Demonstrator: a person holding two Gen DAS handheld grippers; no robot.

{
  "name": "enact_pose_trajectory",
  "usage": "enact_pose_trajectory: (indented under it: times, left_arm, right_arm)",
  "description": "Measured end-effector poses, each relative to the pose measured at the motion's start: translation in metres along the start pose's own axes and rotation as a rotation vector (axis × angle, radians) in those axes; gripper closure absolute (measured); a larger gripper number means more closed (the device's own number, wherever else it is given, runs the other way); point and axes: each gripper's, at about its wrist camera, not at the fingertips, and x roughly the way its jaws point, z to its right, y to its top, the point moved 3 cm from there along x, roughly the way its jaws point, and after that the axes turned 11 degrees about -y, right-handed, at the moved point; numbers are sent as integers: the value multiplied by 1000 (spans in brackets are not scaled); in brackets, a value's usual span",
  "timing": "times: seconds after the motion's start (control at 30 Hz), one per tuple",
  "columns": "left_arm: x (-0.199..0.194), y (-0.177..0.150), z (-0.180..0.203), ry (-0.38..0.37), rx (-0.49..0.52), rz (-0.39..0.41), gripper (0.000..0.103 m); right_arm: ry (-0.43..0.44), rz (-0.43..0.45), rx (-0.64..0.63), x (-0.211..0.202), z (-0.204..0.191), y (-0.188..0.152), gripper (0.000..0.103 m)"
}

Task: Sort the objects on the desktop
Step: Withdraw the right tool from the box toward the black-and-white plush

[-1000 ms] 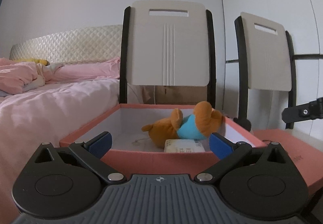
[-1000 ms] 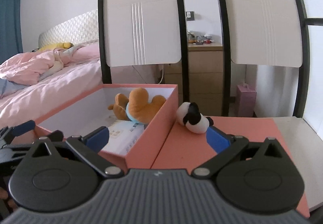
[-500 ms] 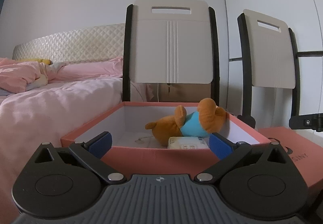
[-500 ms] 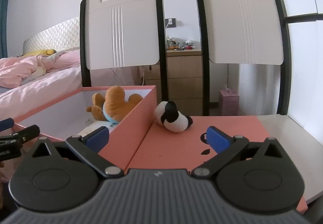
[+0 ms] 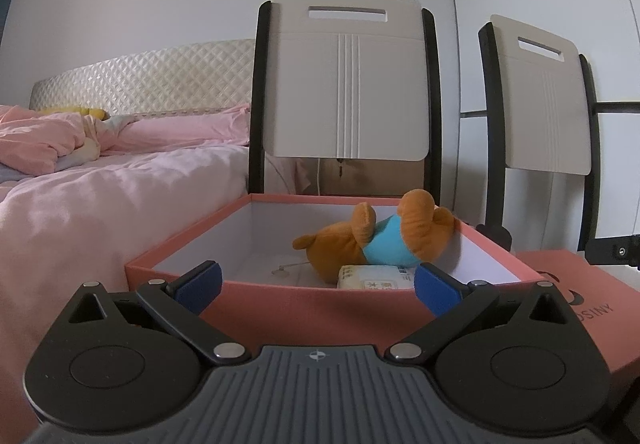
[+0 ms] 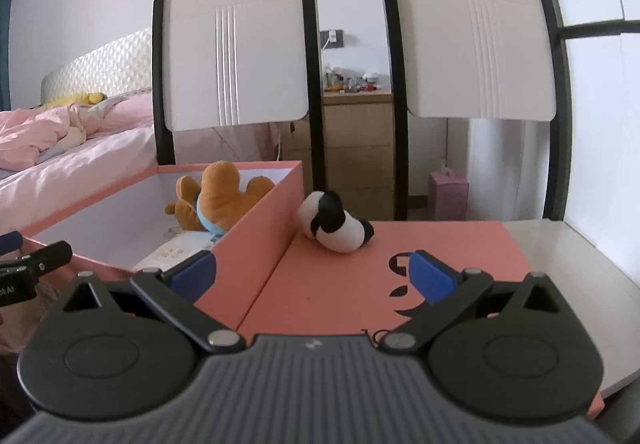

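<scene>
I count two grippers, left gripper (image 5: pixel 316 286) and right gripper (image 6: pixel 312 272). One open box (image 5: pixel 280 304), one box lid (image 6: pixel 440 244). Two plush toys: orange (image 5: pixel 372 240), black-and-white (image 6: pixel 334 224). One tissue pack (image 5: pixel 374 278). Two chairs, upper frame.

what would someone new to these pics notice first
Probably the open pink box in the middle, with an orange stuffed toy in a blue shirt lying inside beside a white packet. Next, the small black-and-white plush lying on the flat pink lid, right against the box's outer wall. Both tongs, left and right, are open and empty in front.
</scene>
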Motion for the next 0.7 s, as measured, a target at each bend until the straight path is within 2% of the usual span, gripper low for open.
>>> enact_pose_trajectory:
  times: [0.7]
  left_arm:
    - [0,0,2,-7,5,-1,0]
  right_arm:
    - [-11,14,27,0,11,4,0]
